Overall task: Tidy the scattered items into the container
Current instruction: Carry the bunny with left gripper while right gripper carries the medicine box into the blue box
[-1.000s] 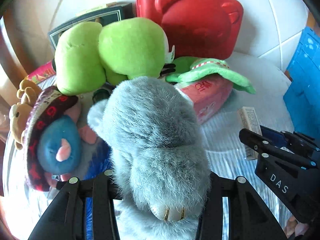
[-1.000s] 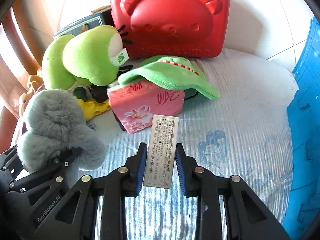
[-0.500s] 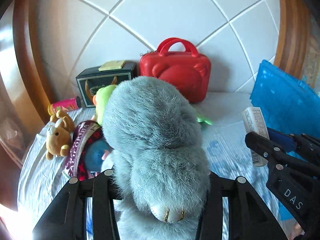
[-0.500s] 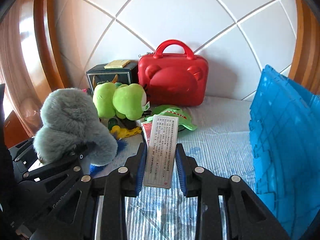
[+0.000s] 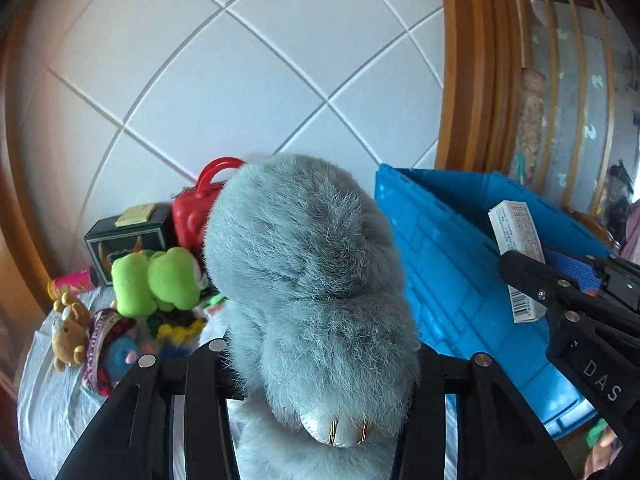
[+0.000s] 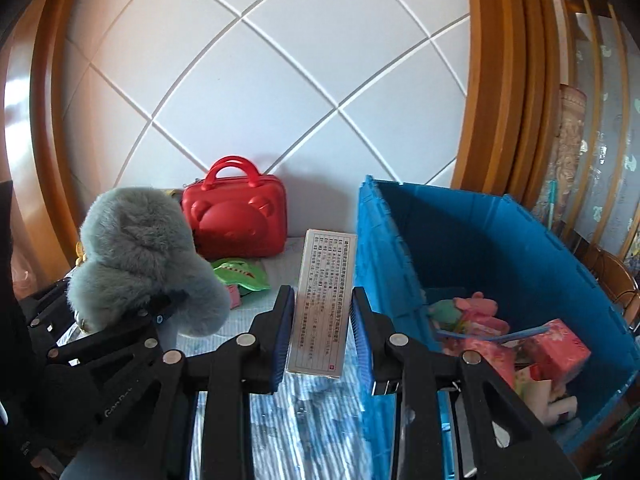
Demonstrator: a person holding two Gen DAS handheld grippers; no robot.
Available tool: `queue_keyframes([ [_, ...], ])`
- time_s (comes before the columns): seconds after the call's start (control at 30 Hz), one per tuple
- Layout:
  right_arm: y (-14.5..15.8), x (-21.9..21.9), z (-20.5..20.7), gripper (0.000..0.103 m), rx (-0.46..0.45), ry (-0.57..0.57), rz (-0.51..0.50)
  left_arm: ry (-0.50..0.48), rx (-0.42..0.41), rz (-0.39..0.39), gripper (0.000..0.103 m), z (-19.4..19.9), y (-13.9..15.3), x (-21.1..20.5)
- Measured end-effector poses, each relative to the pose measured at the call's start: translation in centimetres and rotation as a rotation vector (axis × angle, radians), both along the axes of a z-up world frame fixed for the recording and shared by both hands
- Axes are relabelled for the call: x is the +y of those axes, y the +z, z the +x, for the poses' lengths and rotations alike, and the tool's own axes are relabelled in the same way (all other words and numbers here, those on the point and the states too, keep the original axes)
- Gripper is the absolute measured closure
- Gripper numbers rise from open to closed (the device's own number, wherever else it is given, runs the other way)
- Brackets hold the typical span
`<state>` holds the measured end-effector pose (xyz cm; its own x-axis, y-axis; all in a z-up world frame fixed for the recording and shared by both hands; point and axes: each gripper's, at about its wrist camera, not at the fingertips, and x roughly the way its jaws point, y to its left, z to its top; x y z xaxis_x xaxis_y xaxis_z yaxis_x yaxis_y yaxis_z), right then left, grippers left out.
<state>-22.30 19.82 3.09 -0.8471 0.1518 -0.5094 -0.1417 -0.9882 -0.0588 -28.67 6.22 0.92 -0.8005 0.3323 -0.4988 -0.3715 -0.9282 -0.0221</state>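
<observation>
A grey plush toy [image 5: 312, 296] is clamped by the left gripper [image 5: 320, 364], a printed box [image 6: 324, 304] by the right gripper [image 6: 322, 332], with the blue crate [image 6: 520, 240] at three o'clock.

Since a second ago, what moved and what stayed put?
Both grippers lifted away from the toy pile and swung right toward the blue crate. The left gripper still clamps the grey fluffy toy; the right gripper still clamps the white box. Nothing was dropped. The red bear case and green plush stayed put.

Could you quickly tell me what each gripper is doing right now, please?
Left gripper: shut on the grey plush toy.
Right gripper: shut on the white box.
</observation>
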Motion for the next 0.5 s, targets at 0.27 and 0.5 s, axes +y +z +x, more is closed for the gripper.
queue_keyframes([
  [0.27, 2.1, 15.0, 5.9, 0.075, 0.058, -0.065, 0.018, -0.057, 0.069, 0.016, 0.060, 5.4, 3.1, 15.4],
  [0.5, 0.9, 24.6, 8.2, 0.075, 0.017, -0.092, -0.002, -0.109, 0.009, -0.025, 0.060, 8.2, 2.3, 26.1],
])
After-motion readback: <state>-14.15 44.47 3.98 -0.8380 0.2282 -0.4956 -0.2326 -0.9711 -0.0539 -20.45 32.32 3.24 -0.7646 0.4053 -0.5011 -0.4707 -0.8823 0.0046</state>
